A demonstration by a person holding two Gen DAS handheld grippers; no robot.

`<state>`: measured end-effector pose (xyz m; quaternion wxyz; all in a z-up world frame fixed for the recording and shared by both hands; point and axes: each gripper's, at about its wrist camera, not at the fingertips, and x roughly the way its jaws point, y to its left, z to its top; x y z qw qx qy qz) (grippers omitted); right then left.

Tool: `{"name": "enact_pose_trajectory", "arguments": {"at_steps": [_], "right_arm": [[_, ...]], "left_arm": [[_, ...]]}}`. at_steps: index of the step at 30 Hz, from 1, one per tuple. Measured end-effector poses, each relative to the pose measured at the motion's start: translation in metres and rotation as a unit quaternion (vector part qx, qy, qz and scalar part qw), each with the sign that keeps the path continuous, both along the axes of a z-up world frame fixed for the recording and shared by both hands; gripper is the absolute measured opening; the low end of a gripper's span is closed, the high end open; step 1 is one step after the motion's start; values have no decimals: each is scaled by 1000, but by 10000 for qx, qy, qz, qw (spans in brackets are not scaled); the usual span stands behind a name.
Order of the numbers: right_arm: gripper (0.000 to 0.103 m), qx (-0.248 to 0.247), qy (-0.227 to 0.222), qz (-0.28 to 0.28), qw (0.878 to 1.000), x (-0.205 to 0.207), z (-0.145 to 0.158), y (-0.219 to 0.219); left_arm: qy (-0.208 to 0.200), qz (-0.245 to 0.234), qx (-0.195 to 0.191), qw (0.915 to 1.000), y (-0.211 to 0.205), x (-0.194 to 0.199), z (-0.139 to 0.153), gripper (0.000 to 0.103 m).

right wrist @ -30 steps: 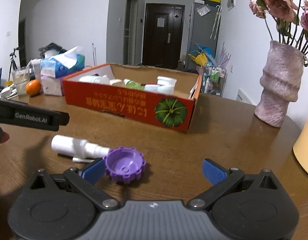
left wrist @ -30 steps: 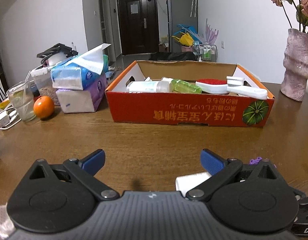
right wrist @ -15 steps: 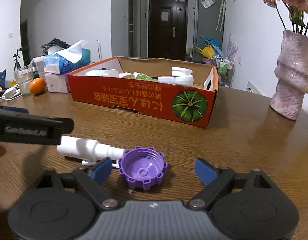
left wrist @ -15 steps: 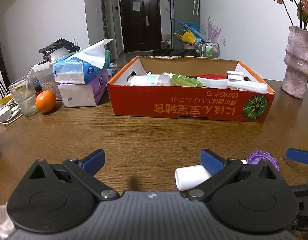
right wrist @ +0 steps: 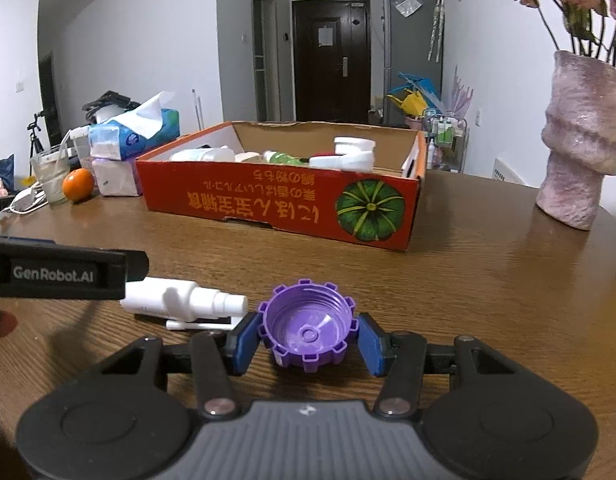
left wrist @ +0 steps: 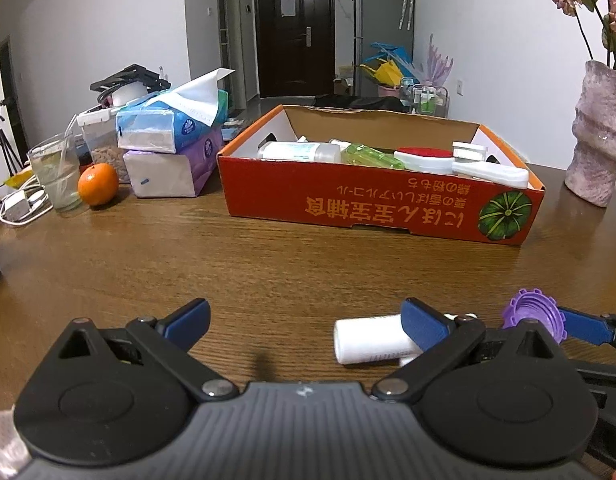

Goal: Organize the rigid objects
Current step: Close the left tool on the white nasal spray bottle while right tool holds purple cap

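Note:
A purple toothed cap (right wrist: pixel 306 330) lies open side up on the wooden table, between the blue pads of my right gripper (right wrist: pixel 308 342), whose jaws have closed in against its sides. The cap also shows in the left wrist view (left wrist: pixel 534 312). A white spray bottle (right wrist: pixel 179 302) lies on its side just left of the cap; in the left wrist view (left wrist: pixel 370 340) it lies by the right finger (left wrist: pixel 424 326) of my left gripper (left wrist: pixel 303 320), which is open and empty. The red cardboard box (right wrist: pixel 279 204) holds several bottles and white items.
A pink vase (right wrist: pixel 580 144) with flowers stands at the right. Tissue packs (left wrist: pixel 169 140), an orange (left wrist: pixel 97 178), a glass with a straw (left wrist: pixel 59 176) and cables sit at the left. The left gripper's black body (right wrist: pixel 59 274) reaches in beside the spray bottle.
My right gripper has moved forward around the purple cap and its jaws have narrowed from wide open to the cap's sides. The left gripper has drawn back a little; the white bottle shows more.

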<state>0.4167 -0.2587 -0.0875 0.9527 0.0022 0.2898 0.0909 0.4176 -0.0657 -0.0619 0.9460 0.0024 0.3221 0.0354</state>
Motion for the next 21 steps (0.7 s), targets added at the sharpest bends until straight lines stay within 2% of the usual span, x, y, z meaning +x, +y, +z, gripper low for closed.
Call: {"name": "enact_pose_trajectory", "arguments": {"at_steps": [10, 21], "right_arm": [[52, 69, -62, -334, 9994, -6, 2, -30], [52, 139, -65, -599, 9981, -10, 2, -70]], "left_arm": [[7, -11, -233, 9997, -23, -3, -2, 103], [112, -17, -280, 9995, -54, 2, -11, 103]]}}
